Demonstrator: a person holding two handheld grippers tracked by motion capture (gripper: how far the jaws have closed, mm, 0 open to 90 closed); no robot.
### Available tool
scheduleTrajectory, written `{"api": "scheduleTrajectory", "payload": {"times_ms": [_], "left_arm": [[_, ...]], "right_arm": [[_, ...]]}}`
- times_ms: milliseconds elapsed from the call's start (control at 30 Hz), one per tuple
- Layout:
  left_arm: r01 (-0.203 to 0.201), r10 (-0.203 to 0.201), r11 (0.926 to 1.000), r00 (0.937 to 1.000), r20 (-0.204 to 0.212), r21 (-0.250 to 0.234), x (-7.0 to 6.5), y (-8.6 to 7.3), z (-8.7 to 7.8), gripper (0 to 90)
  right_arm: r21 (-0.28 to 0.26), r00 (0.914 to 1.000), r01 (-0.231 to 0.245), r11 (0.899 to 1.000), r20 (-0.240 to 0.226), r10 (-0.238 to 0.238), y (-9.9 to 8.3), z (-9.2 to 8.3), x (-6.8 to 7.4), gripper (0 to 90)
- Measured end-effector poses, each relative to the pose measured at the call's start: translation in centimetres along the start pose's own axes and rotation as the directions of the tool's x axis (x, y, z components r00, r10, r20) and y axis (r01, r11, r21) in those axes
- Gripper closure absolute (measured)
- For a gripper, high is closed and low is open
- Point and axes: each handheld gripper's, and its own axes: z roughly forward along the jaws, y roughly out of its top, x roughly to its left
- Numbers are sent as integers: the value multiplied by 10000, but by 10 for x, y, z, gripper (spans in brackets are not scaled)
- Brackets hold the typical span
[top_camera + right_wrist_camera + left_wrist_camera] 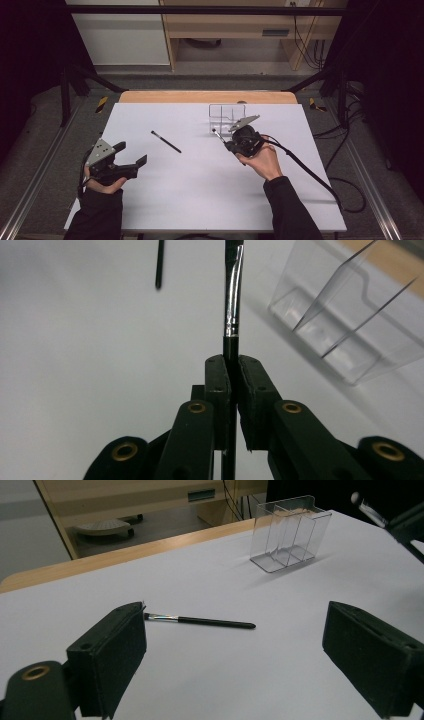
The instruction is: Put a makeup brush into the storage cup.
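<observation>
Right gripper view: right gripper clamped on slim brush just below its ferrule, light, stiff, slick-handled, best gripped mid-handle; left gripper spread apart, holding nothing.

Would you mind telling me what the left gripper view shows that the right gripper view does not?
The left gripper view alone shows the left tool with jaws wide open, the whole brush on the table, and the wooden table edge. The right gripper view alone shows the right tool shut on a second brush at its black handle. Both share the clear divided holder and the white table surface.
</observation>
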Motion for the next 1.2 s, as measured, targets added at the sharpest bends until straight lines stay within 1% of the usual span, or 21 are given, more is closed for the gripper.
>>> {"api": "scheduleTrajectory", "payload": {"times_ms": [67,100,133,267,300,367,400,533,600,667,700,800,867,900,933,967,1000,1033,1100,1133,1200], "left_arm": [[16,-16,10000,10000,-9,-2,0,0,0,100],[18,-18,10000,10000,-15,-3,0,0,0,100],[10,-10,10000,10000,-19,0,0,0,0,100],[-28,28,10000,10000,-16,34,0,0,0,99],[-37,37,10000,10000,-26,38,1,0,0,99],[-22,22,10000,10000,-26,34,1,0,0,99],[-1,1,10000,10000,-23,26,1,-1,0,99],[25,-24,10000,10000,-10,22,1,-1,1,99],[20,-20,10000,10000,-7,38,1,-1,1,99],[31,-31,10000,10000,-10,27,1,-1,1,98],[36,-36,10000,10000,-6,20,1,-1,1,99],[61,-61,10000,10000,-5,-8,1,-1,0,98],[48,-48,10000,10000,-14,-20,1,-1,0,98],[49,-49,10000,10000,-16,-38,1,-1,0,98],[58,-58,10000,10000,-20,-53,1,0,0,98],[53,-54,10000,10000,-25,-48,1,-1,0,98],[55,-55,10000,10000,-26,-32,1,-1,0,97],[49,-49,10000,10000,-33,-20,1,-1,0,96],[35,-35,10000,10000,-42,2,2,-1,1,96],[45,-45,10000,10000,-30,14,2,-1,1,96],[58,-58,10000,10000,-18,6,3,-2,1,96]], "right_arm": [[-591,9995,-259,9979,143,268,1,-7,-2,839],[-906,9988,-422,9950,202,442,1,-9,-2,839],[-1094,9980,-498,9928,331,537,1,-11,-3,838],[-1939,9941,-874,9771,455,980,0,-15,-4,839],[-2048,9921,-1049,9732,457,1166,0,-16,-4,839],[-2383,9913,-1029,9657,558,1194,0,-16,-5,839],[-2509,9894,-1124,9615,614,1316,0,-16,-5,839],[-3272,9809,-1381,9348,850,1747,1,-20,-7,838],[-3671,9747,-1556,9171,938,2029,3,-21,-7,838],[-3999,9692,-1744,8998,916,2285,4,-22,-8,839],[-4149,9677,-1762,8926,931,2343,4,-23,-9,838],[-4485,9618,-1858,8742,988,2552,6,-23,-11,838],[-4587,9580,-1890,8683,1080,2656,6,-23,-12,838],[-4693,9556,-1916,8620,1112,2729,7,-23,-13,838],[-4728,9547,-1919,8600,1130,2751,7,-23,-14,838],[-4821,9523,-1955,8540,1146,2827,8,-22,-15,838],[-4866,9508,-1976,8510,1163,2873,8,-22,-16,838],[-4966,9489,-1979,8451,1190,2921,9,-21,-18,838],[-5062,9459,-2008,8387,1226,3004,10,-20,-20,838],[-5075,9452,-2035,8373,1212,3032,11,-19,-22,838],[-5144,9429,-1968,8347,1340,3049,11,-17,-24,838]]}}
